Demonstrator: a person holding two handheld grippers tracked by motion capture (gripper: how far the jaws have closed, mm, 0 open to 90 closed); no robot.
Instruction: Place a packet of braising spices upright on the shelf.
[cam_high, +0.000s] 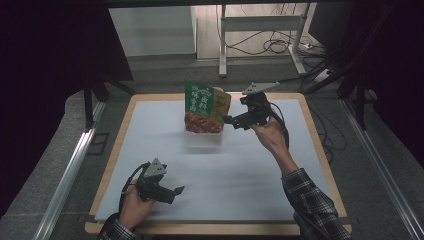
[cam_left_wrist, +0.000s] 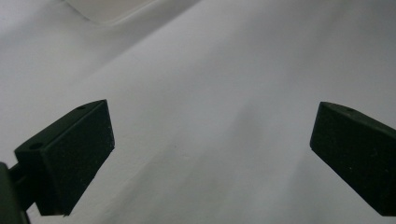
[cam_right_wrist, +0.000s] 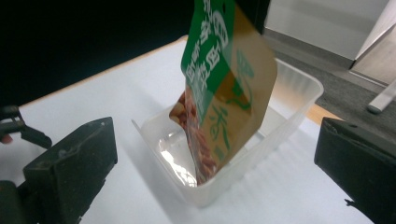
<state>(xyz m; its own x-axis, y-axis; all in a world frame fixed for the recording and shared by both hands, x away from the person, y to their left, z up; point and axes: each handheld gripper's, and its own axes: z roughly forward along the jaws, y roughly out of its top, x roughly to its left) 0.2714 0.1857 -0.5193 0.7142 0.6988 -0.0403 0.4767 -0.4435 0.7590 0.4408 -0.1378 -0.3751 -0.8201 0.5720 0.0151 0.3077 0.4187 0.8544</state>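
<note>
— High view first: where is our snack bag (cam_high: 206, 106) now?

— It stands in the clear plastic tub (cam_high: 204, 138) at the far middle of the tabletop (cam_high: 240, 170). Its bottom end is down in the tub, and its top end points up and leans a bit.

— So its long way runs up and down?

— Yes, mostly up and down, with a tilt. In the right gripper view the bag (cam_right_wrist: 224, 84) leans on the tub (cam_right_wrist: 299, 93), with the red food picture at the low end.

— Which of our hands is nearer?

— Our right one. The right tongs (cam_high: 231, 120) sit just beside the bag, on its right side. In the right gripper view the jaws are spread wide and pinch nothing, and the bag is straight ahead between them, a little way off.

— And our left tongs (cam_high: 178, 190)?

— They are near us, at the front left, well apart from the bag. They are spread wide too and hold nothing. The left gripper view shows white tabletop (cam_left_wrist: 210, 93) under them.

— What matters for the next move?

— We think the bag lies left of the right tongs, standing tall, so any grab would come from its side edge.
</note>
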